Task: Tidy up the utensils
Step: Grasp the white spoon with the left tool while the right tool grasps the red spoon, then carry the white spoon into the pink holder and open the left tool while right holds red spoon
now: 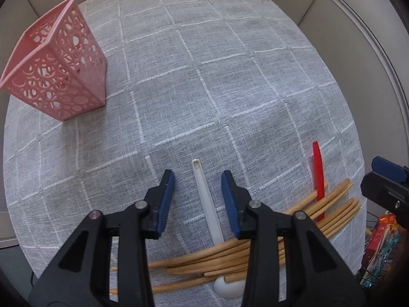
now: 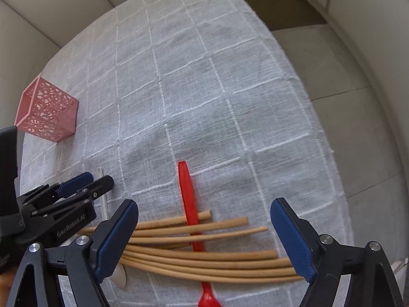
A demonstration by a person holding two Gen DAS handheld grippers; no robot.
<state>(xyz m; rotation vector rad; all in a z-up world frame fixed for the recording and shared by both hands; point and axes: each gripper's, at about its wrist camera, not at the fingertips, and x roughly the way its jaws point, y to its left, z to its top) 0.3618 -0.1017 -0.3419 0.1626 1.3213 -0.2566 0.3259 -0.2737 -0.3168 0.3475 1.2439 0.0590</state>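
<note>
red spoon [image 2: 190, 209] bowl in right view only

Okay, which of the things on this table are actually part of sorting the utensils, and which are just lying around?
Part of the job:
pink holder
white spoon
red spoon
wooden chopsticks
left gripper, open around the white spoon's handle
right gripper, open above the chopsticks

Just lying about:
snack packets beside the table
grey checked tablecloth
</note>
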